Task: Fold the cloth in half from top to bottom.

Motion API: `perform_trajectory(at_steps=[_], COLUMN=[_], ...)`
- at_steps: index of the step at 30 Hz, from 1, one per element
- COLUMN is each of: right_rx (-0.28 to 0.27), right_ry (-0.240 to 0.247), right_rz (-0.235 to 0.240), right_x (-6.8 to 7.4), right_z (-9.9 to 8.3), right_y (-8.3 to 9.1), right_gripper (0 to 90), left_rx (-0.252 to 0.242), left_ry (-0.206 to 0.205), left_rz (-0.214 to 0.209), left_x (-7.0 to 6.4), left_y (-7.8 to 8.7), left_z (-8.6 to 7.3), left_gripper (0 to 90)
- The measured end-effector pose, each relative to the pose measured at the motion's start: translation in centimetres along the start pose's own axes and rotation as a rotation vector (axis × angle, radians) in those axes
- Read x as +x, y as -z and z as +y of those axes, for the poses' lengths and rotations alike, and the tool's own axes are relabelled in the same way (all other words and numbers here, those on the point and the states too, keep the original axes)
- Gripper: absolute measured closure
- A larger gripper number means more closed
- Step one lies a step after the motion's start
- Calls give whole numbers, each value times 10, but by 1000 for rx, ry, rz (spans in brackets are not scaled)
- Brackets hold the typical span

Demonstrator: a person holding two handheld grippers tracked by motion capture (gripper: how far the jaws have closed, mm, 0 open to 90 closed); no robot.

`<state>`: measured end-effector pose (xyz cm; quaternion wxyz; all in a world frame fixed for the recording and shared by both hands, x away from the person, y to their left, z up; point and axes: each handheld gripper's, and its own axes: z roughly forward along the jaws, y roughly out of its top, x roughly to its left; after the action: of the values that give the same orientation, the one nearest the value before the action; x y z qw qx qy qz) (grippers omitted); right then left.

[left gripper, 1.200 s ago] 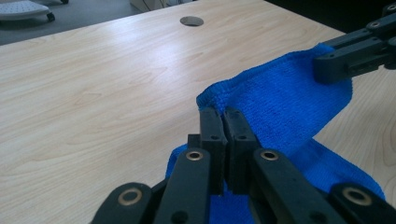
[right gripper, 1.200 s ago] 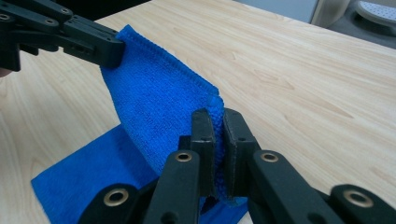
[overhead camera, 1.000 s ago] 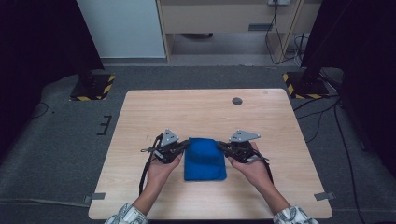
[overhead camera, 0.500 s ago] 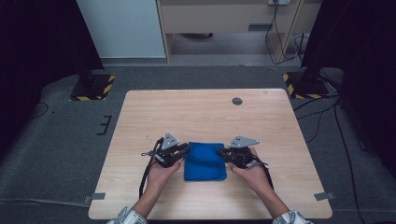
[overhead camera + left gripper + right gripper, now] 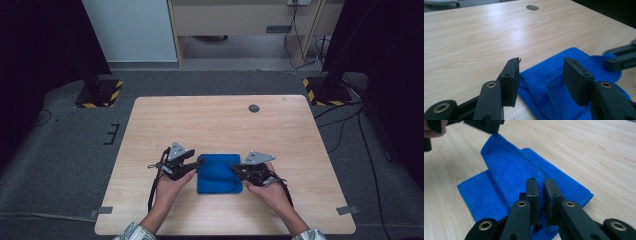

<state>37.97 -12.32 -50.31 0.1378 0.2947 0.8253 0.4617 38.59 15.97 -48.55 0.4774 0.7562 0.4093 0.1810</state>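
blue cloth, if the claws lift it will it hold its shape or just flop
Probably flop: the blue cloth already bends in a soft fold where the right claw pinches its edge. It looks like thin terry, so likely light for its size. The fuzzy nap should grip the pads rather than slip. The left claw stands open over it, so for now that side would likely sag.

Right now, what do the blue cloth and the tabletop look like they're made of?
The blue cloth: soft looped terry or microfibre, matt, fuzzy nap, stitched hem; it bunches in the right claw. The tabletop: pale wood-grain, smooth with slight sheen, probably laminate rather than solid wood.
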Motion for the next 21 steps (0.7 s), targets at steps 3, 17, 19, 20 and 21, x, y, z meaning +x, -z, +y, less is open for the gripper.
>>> perform_trajectory(at_steps=[3,17,19,20,21], right_rx=[11,46,52,52,55], right_ry=[13,24,22,22,20], right_rz=[2,7,10,10,7], right_x=[2,6,7,7,8], right_z=[-2,-11,-11,-11,-11], right_y=[-1,5,7,7,8], right_gripper=[817,736,694,694,614], left_rx=[-21,54,67,67,66], left_ry=[23,-29,-32,-32,-33], left_rz=[33,45,44,44,47], left_x=[7,2,1,1,-1], left_y=[1,-8,-8,-8,-6], left_z=[-1,-9,-12,-12,-12], left_gripper=[469,449,451,450,450])
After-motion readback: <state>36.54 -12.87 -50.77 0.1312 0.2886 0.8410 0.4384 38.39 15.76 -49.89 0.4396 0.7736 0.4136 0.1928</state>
